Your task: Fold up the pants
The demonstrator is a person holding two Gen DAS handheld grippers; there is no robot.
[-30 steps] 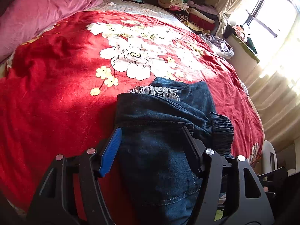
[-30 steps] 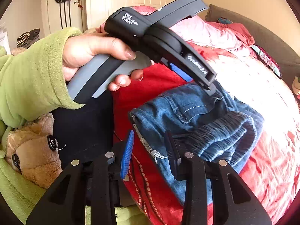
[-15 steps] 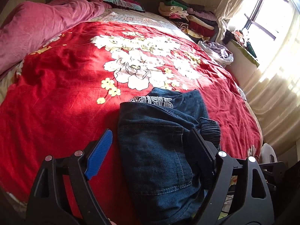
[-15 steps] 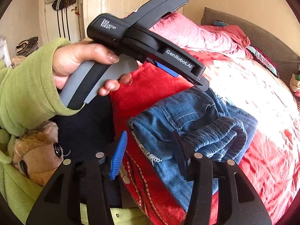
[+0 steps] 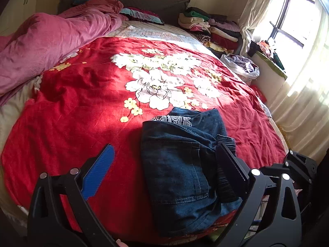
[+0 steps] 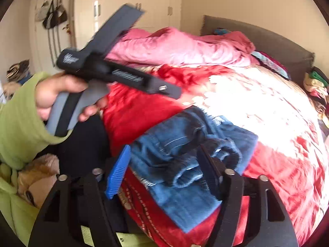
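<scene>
A: A bedroom: the bed [image 5: 67,111] wears a red cover with a big white flower print, a pink quilt [image 5: 47,41] is heaped at ten o'clock, a stack of folded clothes [image 5: 207,28] sits against the headboard at one o'clock, and a sunlit window [image 5: 292,18] with pale curtains is at two o'clock.

B: And the pants [image 5: 183,164]?

A: Dark denim, lying as a compact folded bundle on the bed's near edge, at about five o'clock from the flower. The elastic waistband bunches up on the window side.

B: The tools?

A: The left hand-held gripper [image 5: 164,168] has just been opening and stands spread wide, one finger either side of the bundle, pads off the cloth. The right hand-held gripper [image 6: 164,170] has also just been opening; the denim shows between its fingers but, as far as the blurred right wrist view shows, nothing is pinched. A hand [image 6: 61,94] in a green sleeve carries the left tool at ten o'clock there.

B: So the fold looks finished?

A: I'd judge so. The step is the release. To do it well, lift both tools straight clear so no finger snags the waistband or drags the top layer. The bundle sits close to the edge, so a nudge towards six o'clock could tip it off.
</scene>
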